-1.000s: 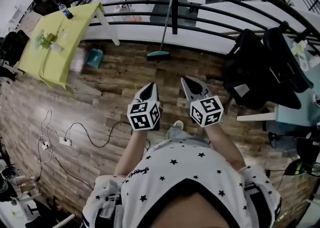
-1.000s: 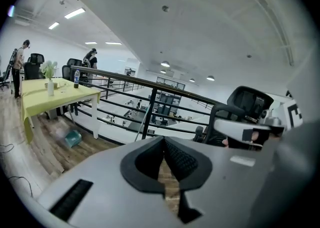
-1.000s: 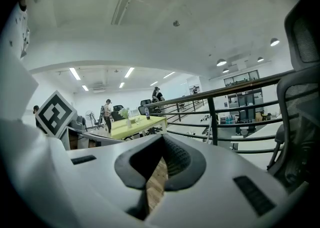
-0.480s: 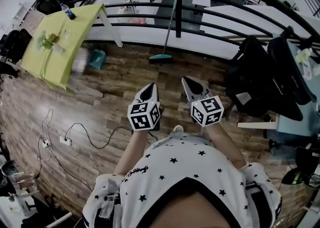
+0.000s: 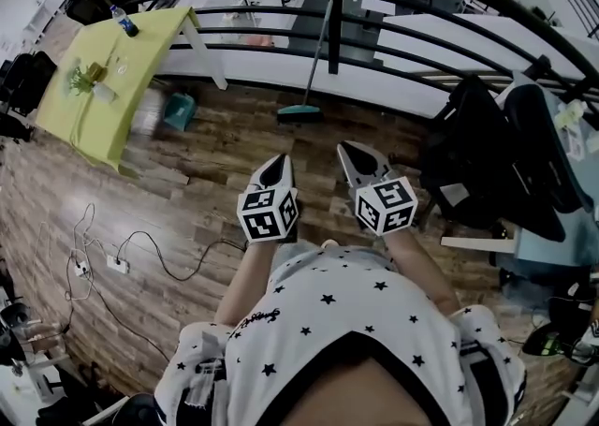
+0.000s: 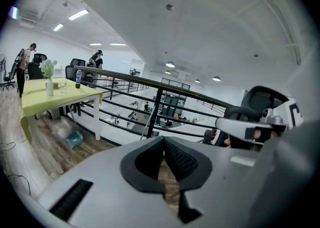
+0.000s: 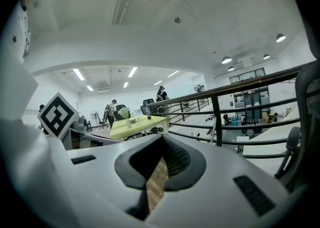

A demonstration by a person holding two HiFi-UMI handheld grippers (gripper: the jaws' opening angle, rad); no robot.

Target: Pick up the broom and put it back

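I find the head view evenly lit but washed of colour. The wooden floor [image 5: 187,199] reads dim, and the white area beyond the railing [image 5: 329,22] is close to glare. Shadows on the floor are soft. Heavy fisheye distortion bends the railing and squeezes the edges, and the dark shape along the bottom edge is out of focus. In both gripper views the ceiling lights [image 6: 79,15] give flat white light. A black vignette rings each frame, and the near shells of the left gripper [image 6: 163,137] and right gripper [image 7: 163,136] look soft.

One broom [image 5: 299,112], one yellow table [image 5: 150,50], one bottle [image 5: 122,20], two hand-held grippers [image 5: 280,162] [image 5: 350,151].
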